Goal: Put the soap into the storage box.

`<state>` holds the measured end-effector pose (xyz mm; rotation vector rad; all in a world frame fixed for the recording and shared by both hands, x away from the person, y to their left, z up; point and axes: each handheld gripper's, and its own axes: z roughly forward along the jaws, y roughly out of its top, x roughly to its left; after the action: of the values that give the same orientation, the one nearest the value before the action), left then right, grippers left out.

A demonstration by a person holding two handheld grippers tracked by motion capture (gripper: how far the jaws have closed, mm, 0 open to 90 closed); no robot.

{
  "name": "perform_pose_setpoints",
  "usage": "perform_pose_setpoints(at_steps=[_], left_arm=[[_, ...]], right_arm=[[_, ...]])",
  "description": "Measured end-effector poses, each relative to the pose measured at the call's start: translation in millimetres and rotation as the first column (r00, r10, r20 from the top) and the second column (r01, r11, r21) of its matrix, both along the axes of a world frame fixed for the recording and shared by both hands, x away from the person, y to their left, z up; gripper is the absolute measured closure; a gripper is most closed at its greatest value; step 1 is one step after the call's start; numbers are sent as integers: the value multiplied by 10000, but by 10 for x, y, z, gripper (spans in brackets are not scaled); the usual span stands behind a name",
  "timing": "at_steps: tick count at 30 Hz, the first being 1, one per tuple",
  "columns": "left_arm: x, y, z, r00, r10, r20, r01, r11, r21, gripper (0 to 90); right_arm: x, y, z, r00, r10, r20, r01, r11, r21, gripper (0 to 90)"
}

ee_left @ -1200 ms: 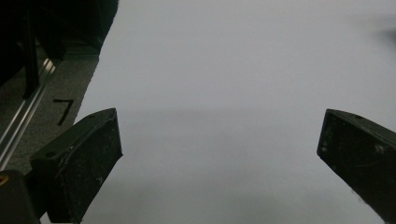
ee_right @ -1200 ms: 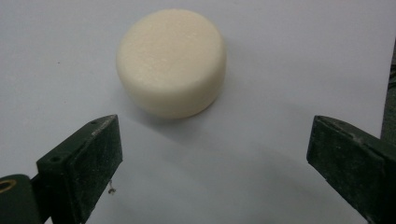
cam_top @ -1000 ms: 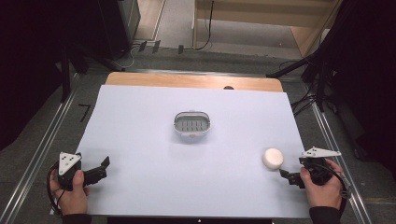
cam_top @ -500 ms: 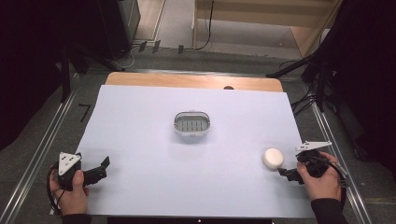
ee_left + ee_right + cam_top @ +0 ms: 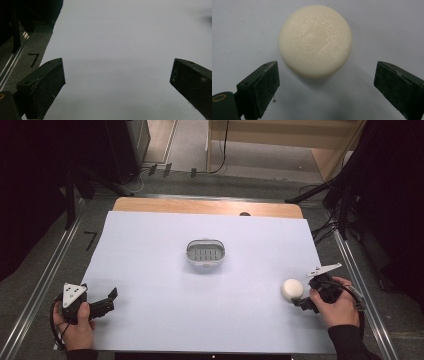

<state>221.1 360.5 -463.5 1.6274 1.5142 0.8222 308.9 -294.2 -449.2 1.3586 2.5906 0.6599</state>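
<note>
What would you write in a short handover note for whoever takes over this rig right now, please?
Right claw: open, jaws on either side of the near edge of the round soap bar, not touching it.
Left claw: open, holding nothing, low over the white sheet near the table's left front corner.
Soap bar lies flat on the sheet at the right front. The grey soap dish stands unfilled at the middle of the sheet.
Done: right claw is lined up on the soap.
Left: probably push forward, close on the soap, lift it and set it in the dish.
</note>
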Motion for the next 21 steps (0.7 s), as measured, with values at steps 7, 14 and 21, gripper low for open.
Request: perform_pose_setpoints(at_steps=[7, 14, 21], left_arm=[[-1, -2, 0, 10000, -5, 9, 5, 10000, 3, 2], [-2, 0, 0, 10000, -16, 12, 16, 10000, -2, 2], [-1, -1, 0, 10000, -23, 8, 23, 10000, -3, 2]], right_arm=[[53, 95, -5, 9998, 126, -130, -126, 9999, -46, 69], [109, 163, -16, 9996, 93, -268, -97, 9998, -158, 89], [153, 230, -32, 9995, 44, -324, -50, 9998, -187, 131]])
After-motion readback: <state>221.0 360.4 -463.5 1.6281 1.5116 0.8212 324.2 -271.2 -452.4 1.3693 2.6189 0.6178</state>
